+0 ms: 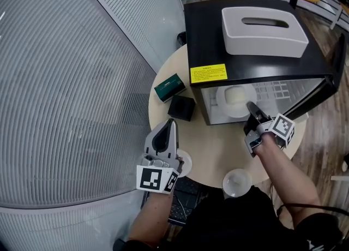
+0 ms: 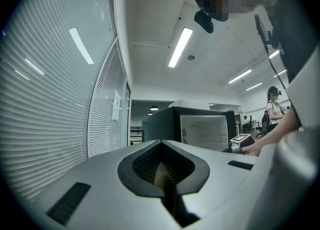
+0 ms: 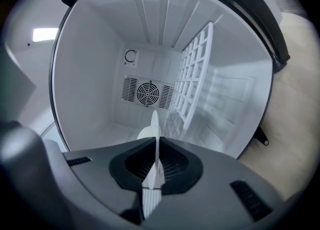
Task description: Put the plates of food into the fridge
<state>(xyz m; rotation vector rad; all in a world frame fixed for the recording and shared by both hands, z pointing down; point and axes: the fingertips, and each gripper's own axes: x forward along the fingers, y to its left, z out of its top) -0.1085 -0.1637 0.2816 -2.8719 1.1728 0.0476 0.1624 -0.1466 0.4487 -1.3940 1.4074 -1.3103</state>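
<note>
- Nearest to the person, a small white dish (image 1: 237,182) sat on the near edge of the round table (image 1: 218,146).
- Another white dish (image 1: 185,163) lay at the table's near-left edge, partly under the left gripper (image 1: 171,125).
- That left gripper pointed towards the far side of the table. Its jaws were together, with nothing gripped between them.
- On the right, the right gripper (image 1: 252,108) reached into the open front of the fridge (image 1: 207,31). Its jaws were clamped on the rim of a white plate (image 1: 232,98).
- Seen from above, the plate was inside the fridge, low down near the front opening, with pale food on it.
- In the right gripper view the plate showed edge-on between the jaws, with a round fan grille (image 3: 146,93) on the back wall beyond it.
- A white wire shelf (image 1: 272,89) was inside the fridge to the right of the plate.
- Standing on the far part of the table, the black fridge had its door (image 1: 316,100) swung open on the right.
- A white tissue box (image 1: 264,31) rested on top of the fridge.
- Just left of the fridge, near the table's left edge, a green box (image 1: 169,87) and a black box (image 1: 181,108) sat close together.
</note>
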